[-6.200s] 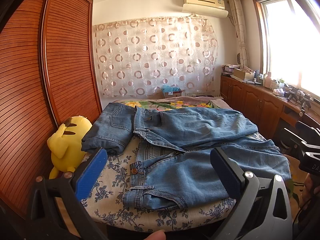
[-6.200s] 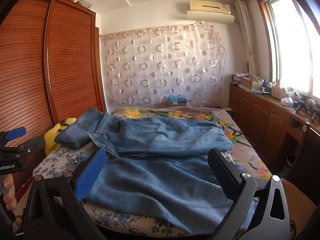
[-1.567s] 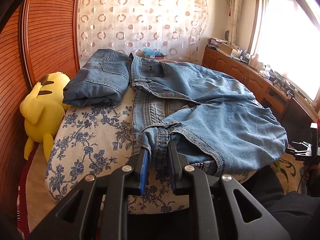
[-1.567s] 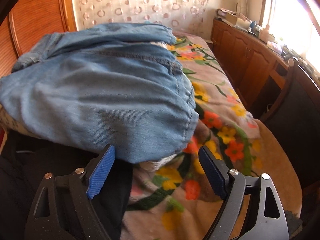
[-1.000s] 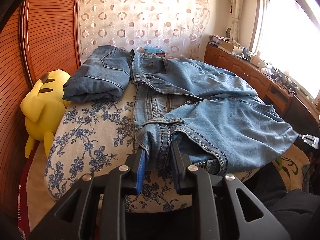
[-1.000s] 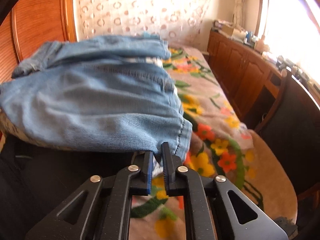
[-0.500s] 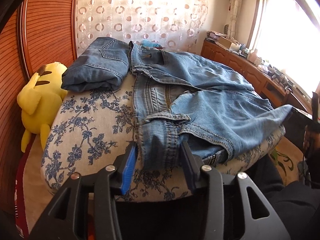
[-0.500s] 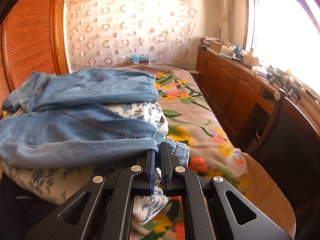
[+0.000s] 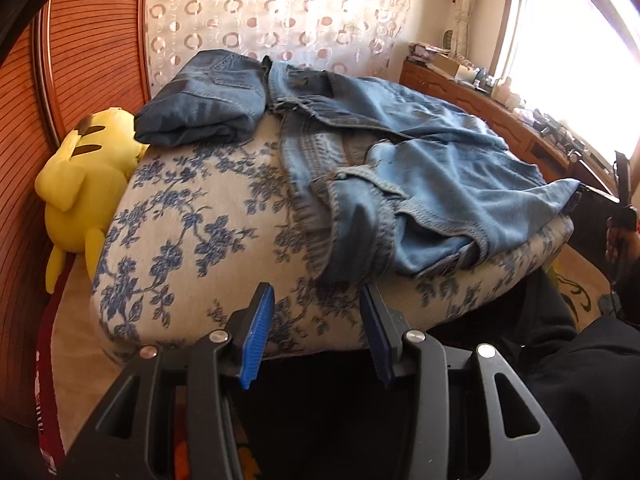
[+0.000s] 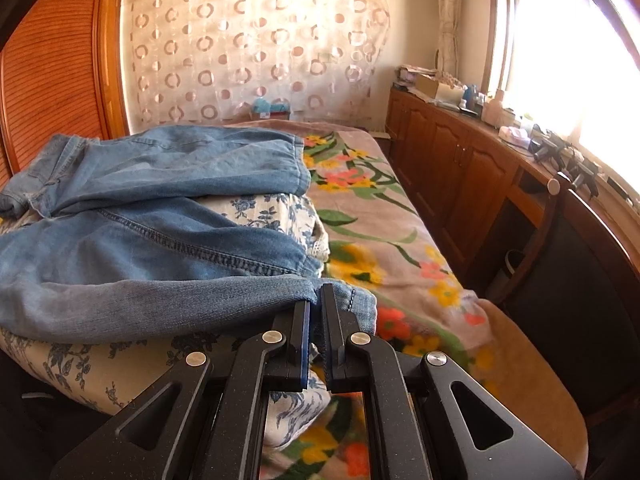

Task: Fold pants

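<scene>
Light blue jeans (image 9: 440, 184) lie across a blue-flowered quilt (image 9: 200, 232) on the bed. Their waistband (image 9: 352, 240) droops over the near edge. My left gripper (image 9: 316, 312) is open just below the waistband, and its blue pads touch no cloth. My right gripper (image 10: 316, 304) is shut on the hem of the jeans leg (image 10: 344, 296), which it holds level at the quilt's right edge. In the left wrist view this gripper shows at the far right (image 9: 622, 200), with the leg stretched toward it.
A folded dark pair of jeans (image 9: 204, 100) and another light pair (image 10: 180, 168) lie farther back. A yellow plush toy (image 9: 88, 172) sits left of the quilt by the wooden wardrobe (image 9: 80, 60). Right of the flowered blanket (image 10: 380, 232) stand cabinets (image 10: 460, 168) and a dark chair (image 10: 580, 280).
My left gripper opened, let the waistband go and drew back below it. My right gripper closed on the leg hem and raised it from hanging to level with the quilt top.
</scene>
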`<state>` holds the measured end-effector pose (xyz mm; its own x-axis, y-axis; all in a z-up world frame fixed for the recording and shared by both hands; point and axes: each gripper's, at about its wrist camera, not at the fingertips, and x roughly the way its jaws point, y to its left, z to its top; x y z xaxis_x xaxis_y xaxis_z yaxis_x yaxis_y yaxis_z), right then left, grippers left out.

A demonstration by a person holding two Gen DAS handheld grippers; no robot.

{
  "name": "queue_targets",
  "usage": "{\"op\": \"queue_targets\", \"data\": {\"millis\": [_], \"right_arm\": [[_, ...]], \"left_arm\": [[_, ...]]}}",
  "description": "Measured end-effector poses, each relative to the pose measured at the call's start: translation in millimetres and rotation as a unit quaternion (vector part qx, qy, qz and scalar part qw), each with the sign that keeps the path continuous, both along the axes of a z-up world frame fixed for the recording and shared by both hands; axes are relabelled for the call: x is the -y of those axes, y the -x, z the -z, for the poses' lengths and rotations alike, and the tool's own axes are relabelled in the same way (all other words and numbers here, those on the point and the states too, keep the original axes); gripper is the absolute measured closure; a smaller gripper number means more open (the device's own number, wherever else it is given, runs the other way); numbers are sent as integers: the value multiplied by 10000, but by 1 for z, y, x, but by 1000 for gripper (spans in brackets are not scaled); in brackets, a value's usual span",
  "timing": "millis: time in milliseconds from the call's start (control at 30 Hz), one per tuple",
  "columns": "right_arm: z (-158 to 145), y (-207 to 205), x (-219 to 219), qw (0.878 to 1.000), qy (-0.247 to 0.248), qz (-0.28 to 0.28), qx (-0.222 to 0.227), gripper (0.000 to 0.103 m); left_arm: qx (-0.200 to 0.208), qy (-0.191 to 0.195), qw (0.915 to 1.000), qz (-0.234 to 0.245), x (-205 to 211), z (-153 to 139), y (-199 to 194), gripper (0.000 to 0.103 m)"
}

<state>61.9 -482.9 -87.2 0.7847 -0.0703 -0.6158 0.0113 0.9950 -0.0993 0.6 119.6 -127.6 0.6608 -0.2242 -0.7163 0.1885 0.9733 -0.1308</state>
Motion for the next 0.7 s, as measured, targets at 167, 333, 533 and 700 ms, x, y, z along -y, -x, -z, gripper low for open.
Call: {"op": "queue_targets", "data": {"millis": [167,333,533,700], "right_arm": [[0,0,0,10000,-5,0,-8,101],[1,1,-1,10000,-14,-26,-14,101],[9,2,-3,10000,-30,-61,-57,101],[13,3,-2,9999,-36,-73,-90,101]], "left_arm": [[230,37,9997,-20,1,-2,-4,60],[435,16,9990,131,10,-7,-15,64],[474,92,9977,479,23,-6,-25,78],[424,245,9964,692,30,-6,-29,96]]}}
